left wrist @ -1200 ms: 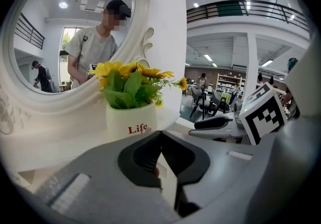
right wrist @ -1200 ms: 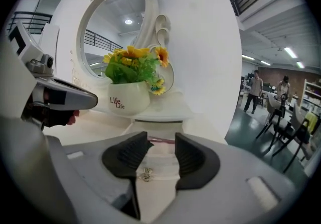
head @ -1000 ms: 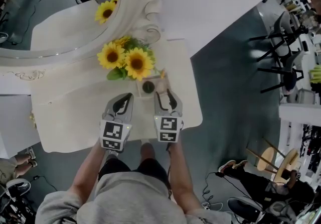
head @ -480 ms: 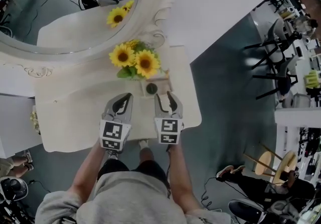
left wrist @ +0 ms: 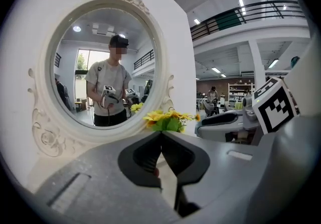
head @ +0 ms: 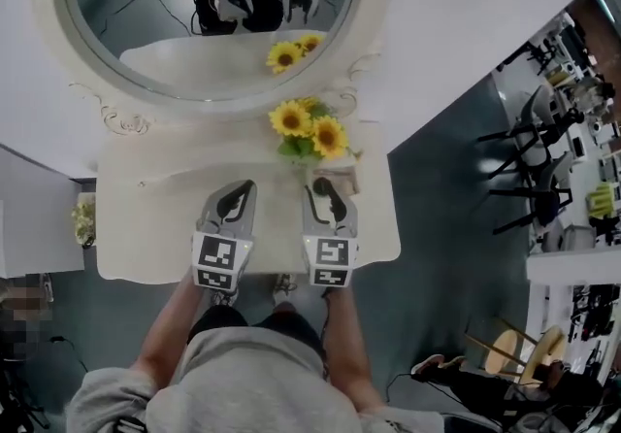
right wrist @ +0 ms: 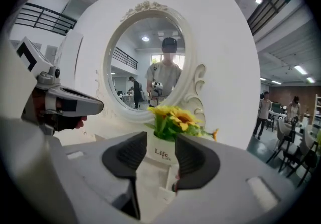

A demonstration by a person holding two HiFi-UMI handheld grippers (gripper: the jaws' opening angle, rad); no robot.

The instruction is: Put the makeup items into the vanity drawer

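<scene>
My left gripper [head: 243, 192] hovers over the cream vanity top [head: 155, 217], shut with nothing in it; in the left gripper view its pads [left wrist: 161, 135] meet at the tip. My right gripper [head: 328, 190] hangs beside it, open and empty [right wrist: 160, 143]. Just beyond its jaws stands a white pot [right wrist: 159, 153] of sunflowers [head: 310, 133]. A small organiser tray [head: 342, 177] sits next to the pot, partly hidden by the right gripper. I cannot make out single makeup items. The drawer front is out of sight.
An oval mirror [head: 209, 14] in a carved frame rises behind the vanity and reflects both grippers. Grey floor lies to the right, with black chairs [head: 543, 149] further off. A low white stand with small flowers [head: 85, 222] is at the left.
Both grippers have risen above the vanity top, side by side. The view now takes in the whole mirror, and the table looks smaller. Neither gripper's jaws have changed.
</scene>
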